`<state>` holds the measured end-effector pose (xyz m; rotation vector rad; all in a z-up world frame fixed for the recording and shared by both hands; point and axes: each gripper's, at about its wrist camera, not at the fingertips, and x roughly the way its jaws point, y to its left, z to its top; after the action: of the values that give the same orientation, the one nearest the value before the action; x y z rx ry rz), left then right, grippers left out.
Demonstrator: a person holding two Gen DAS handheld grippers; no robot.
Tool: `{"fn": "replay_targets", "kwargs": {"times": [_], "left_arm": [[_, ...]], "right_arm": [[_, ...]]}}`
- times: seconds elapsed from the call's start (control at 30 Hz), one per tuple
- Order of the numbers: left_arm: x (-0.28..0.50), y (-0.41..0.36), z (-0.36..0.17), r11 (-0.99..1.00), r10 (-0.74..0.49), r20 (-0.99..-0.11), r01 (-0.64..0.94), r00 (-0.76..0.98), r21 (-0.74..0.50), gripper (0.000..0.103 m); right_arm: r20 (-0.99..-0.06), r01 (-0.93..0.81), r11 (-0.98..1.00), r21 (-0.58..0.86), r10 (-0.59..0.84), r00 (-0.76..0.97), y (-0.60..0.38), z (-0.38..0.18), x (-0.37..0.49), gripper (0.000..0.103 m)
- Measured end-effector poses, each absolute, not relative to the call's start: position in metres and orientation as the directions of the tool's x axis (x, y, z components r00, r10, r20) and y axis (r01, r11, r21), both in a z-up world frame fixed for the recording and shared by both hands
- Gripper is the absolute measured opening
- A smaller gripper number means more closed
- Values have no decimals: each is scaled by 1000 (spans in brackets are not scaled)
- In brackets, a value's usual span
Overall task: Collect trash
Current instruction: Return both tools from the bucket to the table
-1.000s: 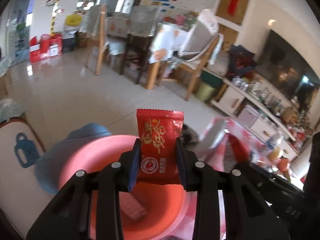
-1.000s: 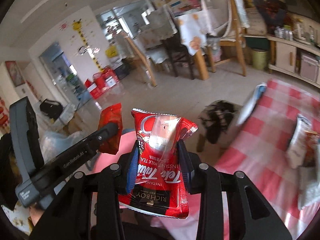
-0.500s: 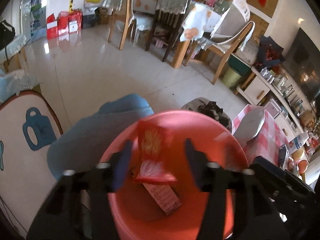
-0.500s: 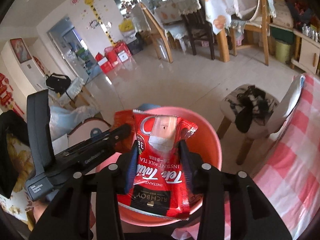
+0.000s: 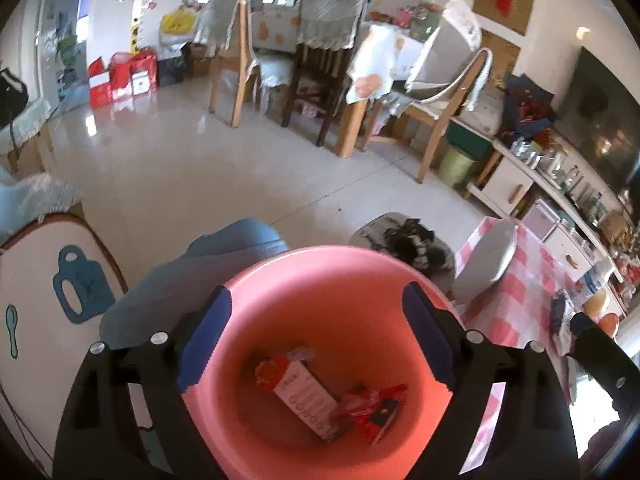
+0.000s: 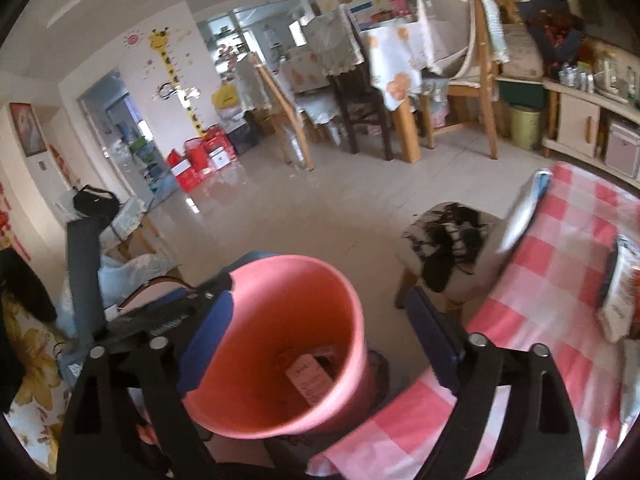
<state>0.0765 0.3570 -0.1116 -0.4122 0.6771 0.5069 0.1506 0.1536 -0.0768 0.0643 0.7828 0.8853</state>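
Both grippers hover over the pink bin (image 5: 320,280), left gripper (image 5: 316,332) and right gripper (image 6: 320,332) with fingers wide and empty. Red wrappers (image 5: 372,404) and a pale carton (image 5: 308,396), somewhat blurred, lie at the bin's bottom; the checkered tabletop (image 6: 560,248) sits at three o'clock.

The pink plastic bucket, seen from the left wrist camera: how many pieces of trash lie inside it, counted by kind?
In the pink plastic bucket:
Red crinkled snack wrappers: 2, one at the back, one at the front right
White flat carton with printed circles: 1
Total: 3 pieces, as far as this view shows.
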Motion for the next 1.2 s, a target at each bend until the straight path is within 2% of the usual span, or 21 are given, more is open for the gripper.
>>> {"fn": "replay_targets", "kwargs": {"times": [0.3, 0.43, 1.2], "left_arm": [[79, 312, -77, 862, 286, -602, -474, 746, -178, 92], [80, 290, -68, 888, 267, -580, -430, 769, -161, 95], [102, 164, -51, 974, 148, -536, -218, 831, -68, 96]], "right_arm": [[-563, -658, 696, 288, 678, 471, 107, -67, 141, 89], [-555, -648, 713, 267, 664, 502, 91, -63, 137, 92], [-502, -520, 811, 266, 578, 644, -37, -56, 143, 93]]}}
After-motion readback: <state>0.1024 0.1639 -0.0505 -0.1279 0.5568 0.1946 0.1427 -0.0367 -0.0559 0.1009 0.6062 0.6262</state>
